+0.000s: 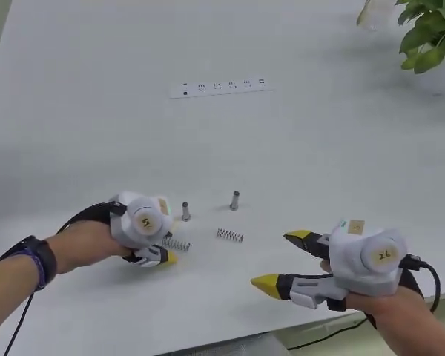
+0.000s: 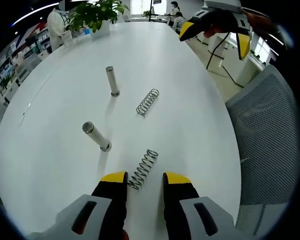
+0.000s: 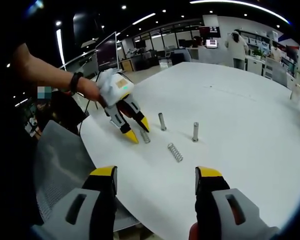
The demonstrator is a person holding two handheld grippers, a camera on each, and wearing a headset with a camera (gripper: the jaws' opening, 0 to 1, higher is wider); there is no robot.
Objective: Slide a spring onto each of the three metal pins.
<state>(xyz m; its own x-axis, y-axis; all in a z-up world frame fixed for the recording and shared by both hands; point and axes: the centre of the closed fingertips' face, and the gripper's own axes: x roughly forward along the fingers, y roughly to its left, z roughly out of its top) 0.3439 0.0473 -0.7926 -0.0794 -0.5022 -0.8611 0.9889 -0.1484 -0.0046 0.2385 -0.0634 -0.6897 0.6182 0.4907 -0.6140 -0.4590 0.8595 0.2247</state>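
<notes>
Here, 2 smooth cylindrical metal pins (image 2: 95,135) (image 2: 111,81) are seen upright on the matte white desk (image 1: 133,111). 2 coiled wire springs (image 1: 229,236) are laid flat near them. The nearer spring (image 2: 143,169) is straddled at one end, unclamped, by the narrowly parted fingers of the left gripper (image 2: 145,177). The fingers of the right gripper (image 3: 157,172) are spread wide, with nothing held.

Seen from above, the head view looks steeply down on the white table (image 1: 96,89). The left gripper view sits low and close to the tabletop, facing along its jaws toward two pins (image 2: 112,80) ahead. The right gripper view hangs farther back, past the table edge. All three views share the pins and two springs (image 2: 147,101).
</notes>
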